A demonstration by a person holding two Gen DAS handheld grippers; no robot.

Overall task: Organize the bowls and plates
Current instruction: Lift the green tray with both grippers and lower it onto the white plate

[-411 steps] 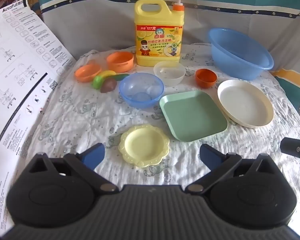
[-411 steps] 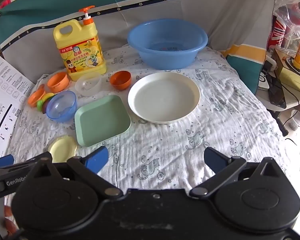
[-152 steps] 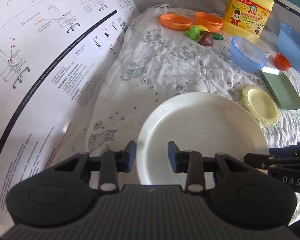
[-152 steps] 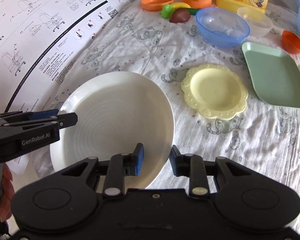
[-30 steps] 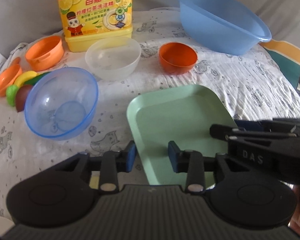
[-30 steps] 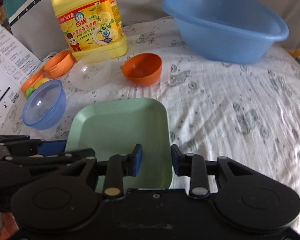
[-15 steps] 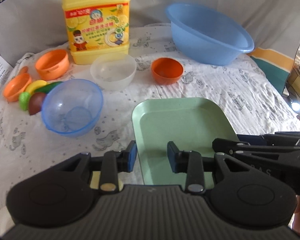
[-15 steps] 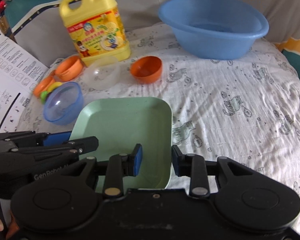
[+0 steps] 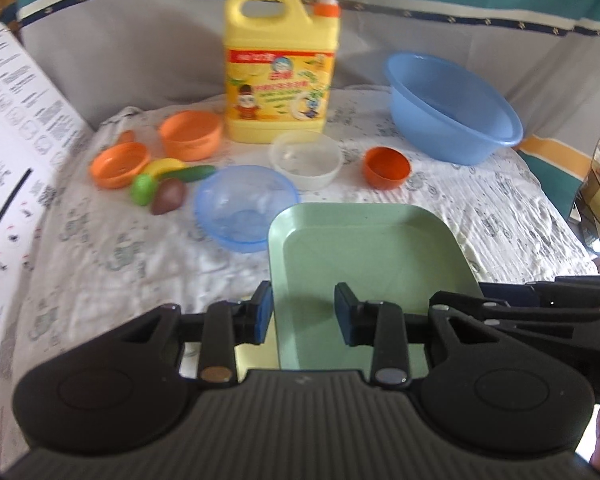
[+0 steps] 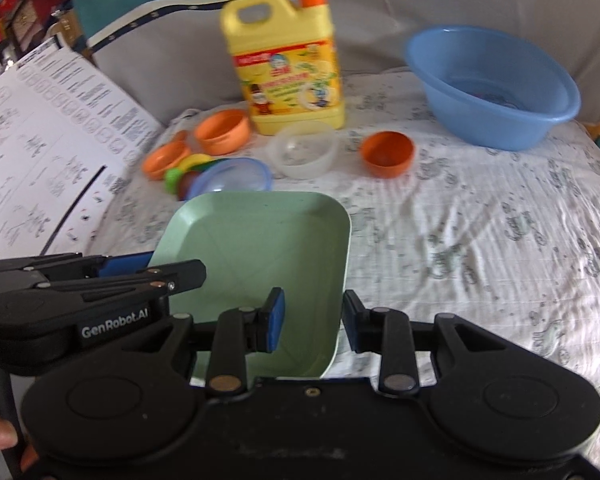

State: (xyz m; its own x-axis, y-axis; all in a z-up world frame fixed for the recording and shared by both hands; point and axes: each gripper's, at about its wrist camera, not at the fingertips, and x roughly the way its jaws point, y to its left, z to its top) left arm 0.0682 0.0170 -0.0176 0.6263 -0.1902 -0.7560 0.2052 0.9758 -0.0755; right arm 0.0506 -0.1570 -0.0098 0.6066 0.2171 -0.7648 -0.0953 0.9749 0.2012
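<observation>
A green square plate (image 9: 364, 256) hangs above the bed, held from both sides. My left gripper (image 9: 304, 316) is shut on its left rim and my right gripper (image 10: 313, 320) is shut on its right rim (image 10: 342, 264). In the right wrist view the left gripper (image 10: 140, 268) reaches in from the left edge of the plate (image 10: 260, 248). A sliver of the yellow plate (image 9: 256, 356) shows beneath. Behind lie a blue see-through bowl (image 9: 244, 204), a clear bowl (image 9: 306, 158) and a small orange bowl (image 9: 387, 167).
A yellow detergent jug (image 9: 280, 76) and a big blue basin (image 9: 452, 108) stand at the back. An orange bowl (image 9: 191, 135), an orange dish (image 9: 118, 164) and toy fruit (image 9: 168, 188) sit at the left. A printed sheet (image 9: 16, 152) leans on the left side.
Both grippers have risen and drawn back together with the green plate held between them. The bowls, jug and basin now look farther away and more of the bed shows.
</observation>
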